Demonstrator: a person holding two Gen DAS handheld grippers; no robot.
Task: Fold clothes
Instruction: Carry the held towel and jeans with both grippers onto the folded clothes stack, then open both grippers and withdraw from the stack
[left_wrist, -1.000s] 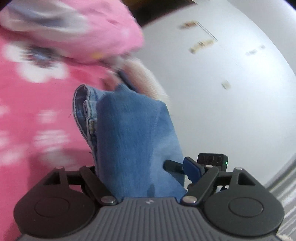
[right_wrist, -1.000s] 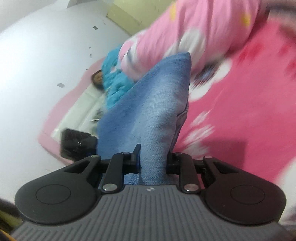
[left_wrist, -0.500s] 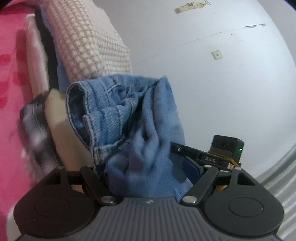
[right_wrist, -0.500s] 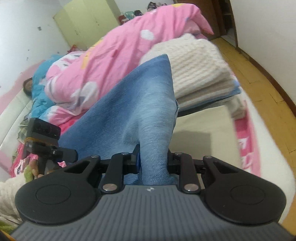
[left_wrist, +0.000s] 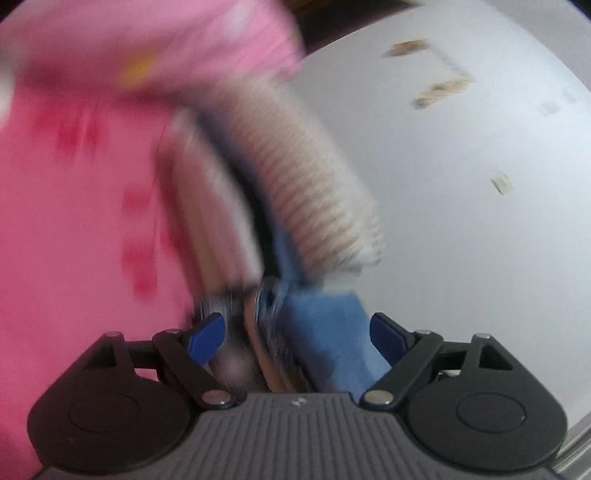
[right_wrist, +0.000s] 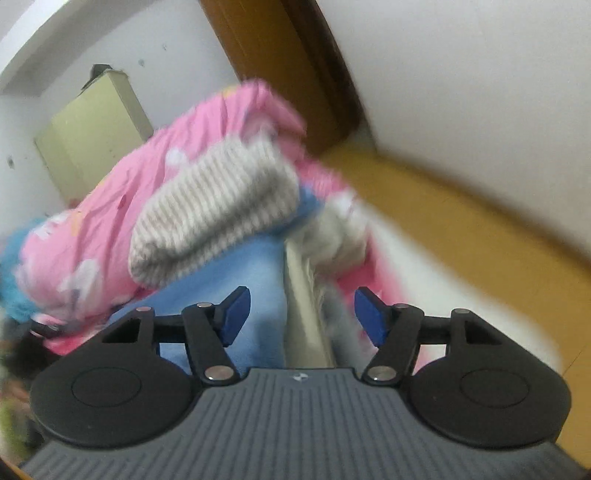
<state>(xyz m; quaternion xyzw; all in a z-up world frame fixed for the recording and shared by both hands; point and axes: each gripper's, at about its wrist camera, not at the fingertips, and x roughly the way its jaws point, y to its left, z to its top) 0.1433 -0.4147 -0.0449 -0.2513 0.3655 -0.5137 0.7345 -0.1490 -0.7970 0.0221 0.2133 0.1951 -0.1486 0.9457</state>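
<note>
Ahead of my right gripper (right_wrist: 299, 314) a stack of folded clothes fills the view: a cream ribbed knit (right_wrist: 214, 214) on top, blue denim (right_wrist: 255, 295) under it, pale beige layers (right_wrist: 306, 295) beside that. A pink floral quilt (right_wrist: 129, 206) is heaped behind, with a yellow-green cabinet (right_wrist: 92, 133), a brown door frame (right_wrist: 280, 59) and wooden floor (right_wrist: 461, 236) further off. My right fingers stand wide apart, gripping nothing; the denim lies just in front of the left pad. My left gripper (left_wrist: 295, 332) is also spread wide, with the denim (left_wrist: 325, 328) between the pads near the right one. A pink sheet (left_wrist: 74, 240) lies on the left, a white wall (left_wrist: 461, 240) on the right. Both views are blurred; I read no writing.
</note>
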